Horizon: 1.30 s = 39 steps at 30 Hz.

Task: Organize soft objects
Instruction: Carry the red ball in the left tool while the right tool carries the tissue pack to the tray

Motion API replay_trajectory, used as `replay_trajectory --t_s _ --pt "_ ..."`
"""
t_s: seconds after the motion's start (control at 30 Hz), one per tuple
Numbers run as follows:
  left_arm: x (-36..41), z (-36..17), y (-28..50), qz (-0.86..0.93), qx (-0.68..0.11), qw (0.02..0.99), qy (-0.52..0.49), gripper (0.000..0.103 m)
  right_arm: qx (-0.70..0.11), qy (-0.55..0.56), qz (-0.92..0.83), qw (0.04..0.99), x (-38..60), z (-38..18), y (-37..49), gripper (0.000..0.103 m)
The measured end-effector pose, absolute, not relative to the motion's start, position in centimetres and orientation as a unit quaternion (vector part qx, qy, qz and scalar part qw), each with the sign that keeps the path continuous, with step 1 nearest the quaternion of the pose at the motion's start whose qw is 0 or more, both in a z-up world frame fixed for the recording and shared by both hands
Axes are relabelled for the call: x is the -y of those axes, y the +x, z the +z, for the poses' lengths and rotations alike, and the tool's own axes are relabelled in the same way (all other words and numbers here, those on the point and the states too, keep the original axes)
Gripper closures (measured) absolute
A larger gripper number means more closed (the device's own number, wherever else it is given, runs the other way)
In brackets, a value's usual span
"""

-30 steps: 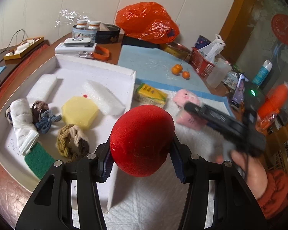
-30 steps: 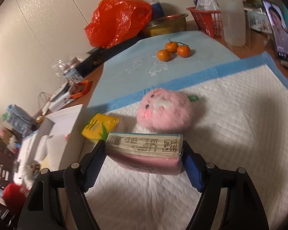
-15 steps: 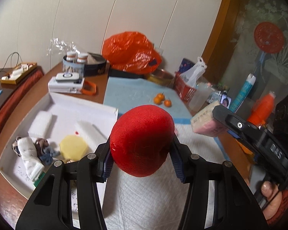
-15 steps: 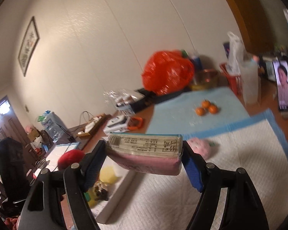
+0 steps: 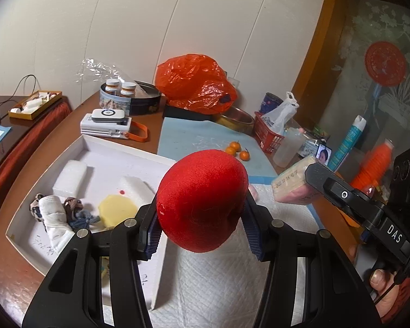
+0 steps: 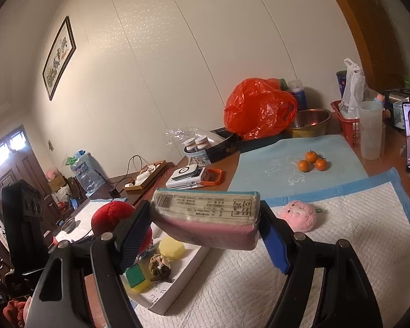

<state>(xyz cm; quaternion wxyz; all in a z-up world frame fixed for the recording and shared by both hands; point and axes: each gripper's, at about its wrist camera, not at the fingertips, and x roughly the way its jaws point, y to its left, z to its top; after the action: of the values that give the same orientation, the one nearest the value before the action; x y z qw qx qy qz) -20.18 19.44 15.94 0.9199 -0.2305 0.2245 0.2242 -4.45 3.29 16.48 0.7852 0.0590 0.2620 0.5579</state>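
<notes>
Step in hand: carry phase. Left hand-held gripper (image 5: 202, 235) clamps red plush ball (image 5: 202, 199), raised over near edge of white tray (image 5: 128, 151). Right hand-held gripper (image 6: 205, 235) grips pink tissue pack (image 6: 207, 220) aloft above quilted pad (image 6: 341, 246). Next, likely: lower both into tray, release over bare floor. Tray contents: foam blocks (image 5: 71, 175), yellow sponge (image 5: 117, 209), rolled cloths (image 5: 53, 214), green scourer (image 6: 135, 274). Pink plush (image 6: 299, 214) remains on pad.

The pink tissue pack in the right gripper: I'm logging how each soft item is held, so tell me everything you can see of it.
The pink tissue pack is a flat, soft-looking plastic-wrapped block, pink on its broad face, with a pale side panel bearing a barcode and printed text. It lies roughly level, slightly tilted, clamped at its two ends by the right gripper, whose blue pads press into it. It is lifted clear of the white quilted pad; nothing else touches it. The left wrist view shows a printed date code.
</notes>
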Motion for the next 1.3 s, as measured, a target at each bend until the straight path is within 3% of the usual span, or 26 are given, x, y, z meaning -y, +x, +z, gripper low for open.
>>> replay_trajectory --t_s 1.3 --pt "-25.1 15.5 -27.6 0.255 -0.2 0.912 -0.252 0.051 -0.273 0.043 0.563 0.779 -8.0 16.2 -8.6 0.026"
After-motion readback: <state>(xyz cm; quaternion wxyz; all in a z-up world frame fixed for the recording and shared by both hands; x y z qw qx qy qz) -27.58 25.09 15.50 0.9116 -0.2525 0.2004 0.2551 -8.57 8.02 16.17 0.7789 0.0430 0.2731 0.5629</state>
